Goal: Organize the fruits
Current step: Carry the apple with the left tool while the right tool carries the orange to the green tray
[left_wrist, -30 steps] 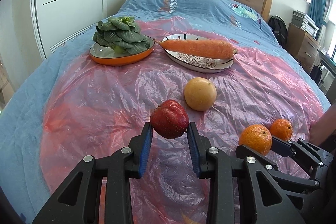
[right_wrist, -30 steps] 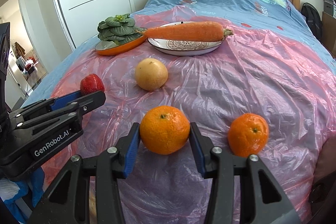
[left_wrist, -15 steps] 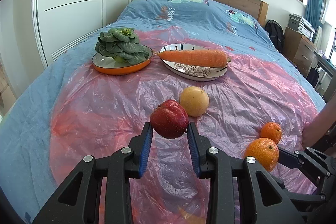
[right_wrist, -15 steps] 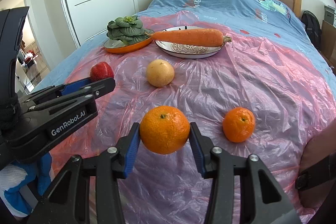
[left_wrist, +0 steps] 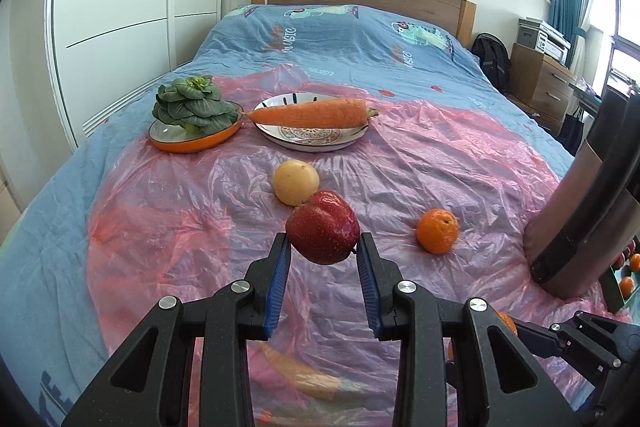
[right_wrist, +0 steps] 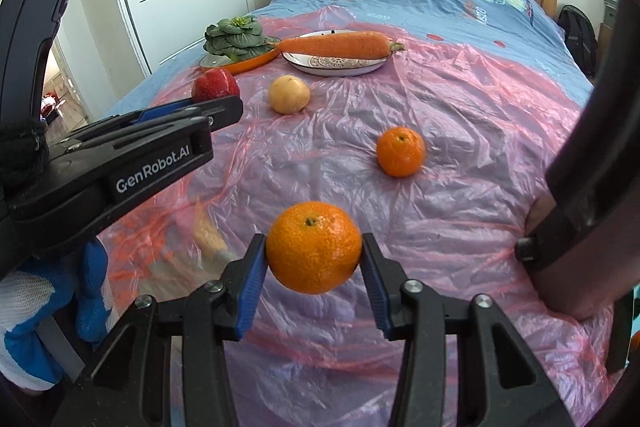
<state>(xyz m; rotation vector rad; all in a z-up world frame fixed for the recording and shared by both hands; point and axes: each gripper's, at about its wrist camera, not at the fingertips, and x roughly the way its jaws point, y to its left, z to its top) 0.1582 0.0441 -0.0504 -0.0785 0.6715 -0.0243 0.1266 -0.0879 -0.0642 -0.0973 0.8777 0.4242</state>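
1. While both claws hang above the pink sheet (left_wrist: 460, 163), the left gripper (left_wrist: 322, 259) clamps the apple (left_wrist: 322, 227), and the right gripper (right_wrist: 314, 267) clamps an orange (right_wrist: 314, 247), stem end up.
2. A second orange (right_wrist: 400, 151) lies far-right of the right gripper, the nearer claw.
3. A yellow fruit (left_wrist: 296, 182) lies just beyond the apple; both are round, with no long axis.

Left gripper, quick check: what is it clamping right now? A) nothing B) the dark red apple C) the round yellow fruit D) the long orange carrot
B: the left gripper has its blue pads pressed on both sides of the dark red apple, lifted off the pink plastic sheet.
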